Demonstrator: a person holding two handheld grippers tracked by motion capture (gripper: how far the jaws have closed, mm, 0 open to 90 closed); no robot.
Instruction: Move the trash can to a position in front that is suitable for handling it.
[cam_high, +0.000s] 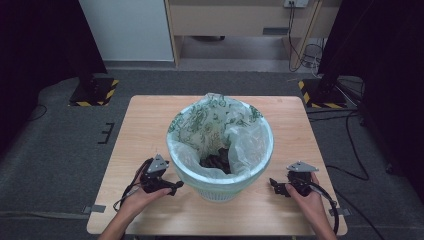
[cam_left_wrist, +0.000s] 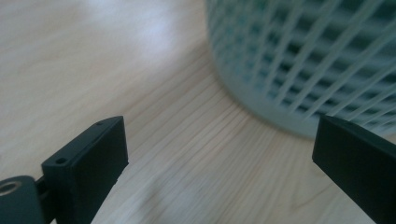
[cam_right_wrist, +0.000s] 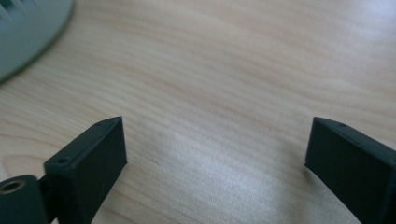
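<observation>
A pale green lattice waste bin (cam_high: 220, 192) stands near the middle of the wooden table (cam_high: 145, 125). It is lined with a clear bag printed in green (cam_high: 210, 117), and dark rubbish (cam_high: 216, 162) lies at the bottom. My left gripper (cam_high: 176, 186) rests on the table just left of the bin, open, with nothing between its jaws. In the left gripper view the bin's lattice wall (cam_left_wrist: 299, 56) stands close ahead to the right. My right gripper (cam_high: 274, 185) sits right of the bin, open and empty, over bare wood; the bin's base (cam_right_wrist: 28, 32) shows at the far left.
Black stands with yellow-and-black striped bases (cam_high: 95, 90) (cam_high: 322, 92) stand on the grey floor beyond the table's far corners. Cables (cam_high: 350, 150) trail over the floor at the right. A wooden cabinet (cam_high: 240, 20) stands at the back.
</observation>
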